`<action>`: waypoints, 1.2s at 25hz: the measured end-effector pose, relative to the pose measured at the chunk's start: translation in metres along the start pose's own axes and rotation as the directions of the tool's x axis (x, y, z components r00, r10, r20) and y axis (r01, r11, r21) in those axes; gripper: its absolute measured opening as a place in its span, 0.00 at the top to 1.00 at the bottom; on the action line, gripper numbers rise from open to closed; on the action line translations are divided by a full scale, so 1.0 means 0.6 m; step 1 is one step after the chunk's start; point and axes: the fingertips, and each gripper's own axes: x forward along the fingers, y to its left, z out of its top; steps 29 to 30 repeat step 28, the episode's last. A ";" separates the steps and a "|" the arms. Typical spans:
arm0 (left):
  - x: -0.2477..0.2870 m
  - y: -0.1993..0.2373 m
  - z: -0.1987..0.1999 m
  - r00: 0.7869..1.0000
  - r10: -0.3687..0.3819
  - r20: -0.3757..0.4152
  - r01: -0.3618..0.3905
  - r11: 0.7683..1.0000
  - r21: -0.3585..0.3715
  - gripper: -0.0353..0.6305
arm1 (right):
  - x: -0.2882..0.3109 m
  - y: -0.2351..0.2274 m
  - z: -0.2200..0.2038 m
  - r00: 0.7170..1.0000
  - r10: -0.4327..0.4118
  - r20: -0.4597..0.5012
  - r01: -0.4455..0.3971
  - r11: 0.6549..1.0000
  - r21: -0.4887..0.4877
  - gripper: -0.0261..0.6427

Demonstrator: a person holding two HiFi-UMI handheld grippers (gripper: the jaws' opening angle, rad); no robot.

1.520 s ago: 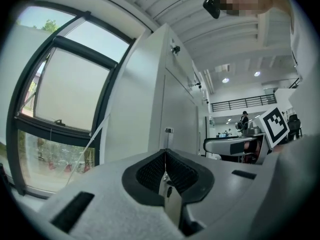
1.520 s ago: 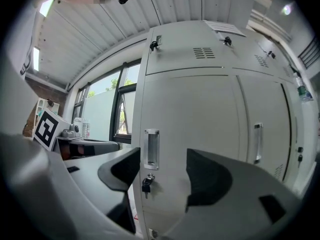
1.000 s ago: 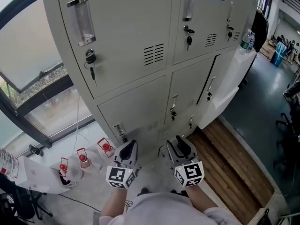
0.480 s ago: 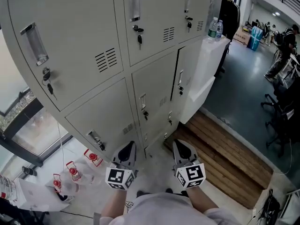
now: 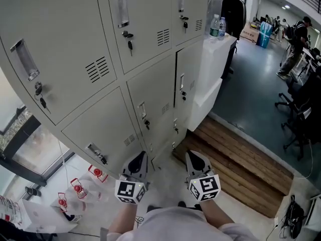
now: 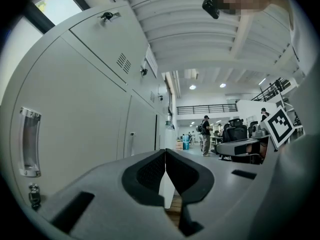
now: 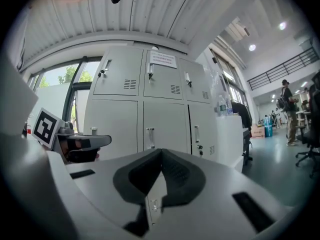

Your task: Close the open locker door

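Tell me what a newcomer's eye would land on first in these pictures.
First comes the bank of grey lockers that fills the upper left of the head view, with one middle-row door standing ajar next to a white cabinet. Next, at the bottom of that view, the left gripper and right gripper, both shut and empty, point toward the lowest lockers.
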 end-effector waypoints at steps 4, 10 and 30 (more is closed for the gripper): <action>0.000 -0.001 -0.001 1.000 0.003 -0.009 -0.002 1.000 0.008 0.93 | 0.000 0.002 -0.005 1.000 0.003 -0.005 -0.003 1.000 0.001 0.94; 0.003 0.003 -0.004 1.000 0.006 -0.021 -0.006 1.000 0.009 0.93 | 0.007 0.002 -0.011 1.000 0.010 -0.009 -0.010 1.000 0.017 0.94; 0.012 0.004 -0.007 1.000 -0.009 -0.024 0.009 1.000 0.005 0.93 | 0.019 -0.002 -0.017 1.000 -0.005 -0.017 0.005 1.000 0.022 0.94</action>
